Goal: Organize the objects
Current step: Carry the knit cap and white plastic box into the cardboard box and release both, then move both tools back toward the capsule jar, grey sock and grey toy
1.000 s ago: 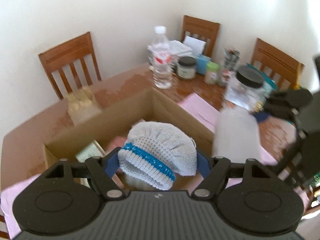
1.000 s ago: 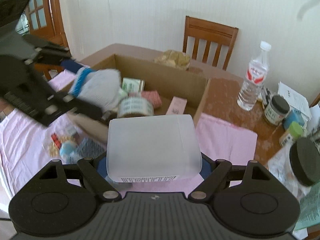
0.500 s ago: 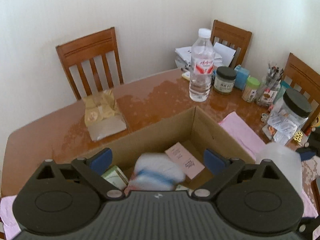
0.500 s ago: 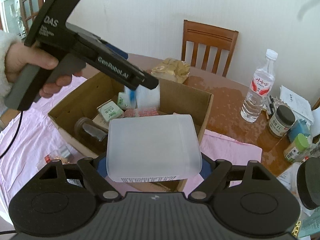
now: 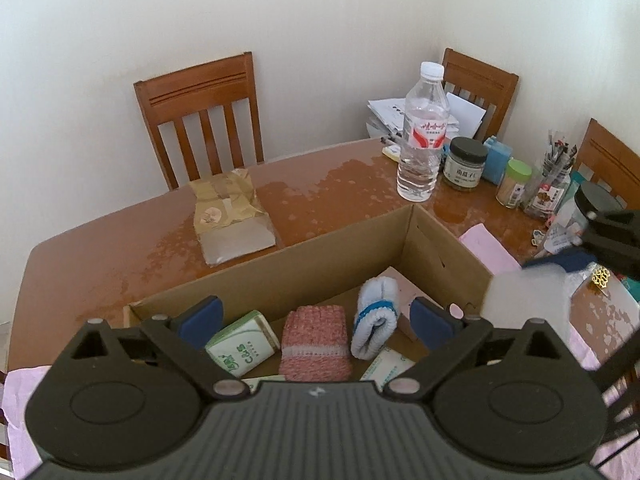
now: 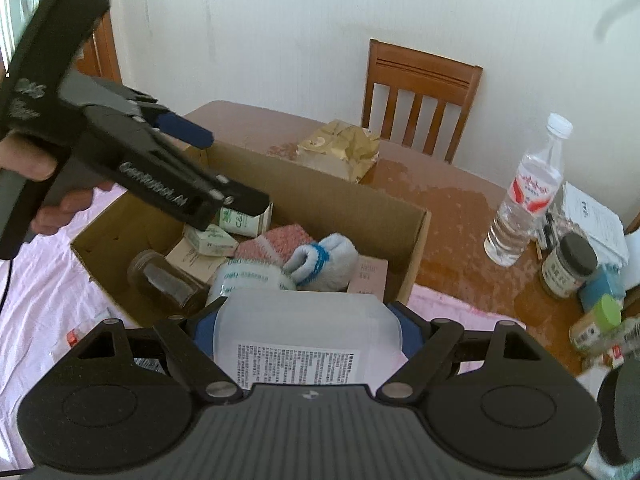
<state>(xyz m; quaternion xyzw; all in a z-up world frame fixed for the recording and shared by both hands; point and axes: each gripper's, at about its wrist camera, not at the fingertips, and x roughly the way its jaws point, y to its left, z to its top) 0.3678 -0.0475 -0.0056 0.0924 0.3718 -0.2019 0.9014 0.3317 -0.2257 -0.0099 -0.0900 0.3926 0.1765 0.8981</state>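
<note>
Two grippers are over the cardboard box (image 5: pixel 344 256): left gripper (image 5: pixel 316 316) spread empty, just opening; right gripper (image 6: pixel 306 330) pinches a plastic container (image 6: pixel 306 332).

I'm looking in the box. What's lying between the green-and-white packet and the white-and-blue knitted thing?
A pink knitted cloth lies between the packet and the white-and-blue knitted roll inside the box; the left wrist view shows it best.

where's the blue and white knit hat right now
The knit hat lies rolled up inside the cardboard box, right of the pink knit cloth in the left wrist view.
</note>
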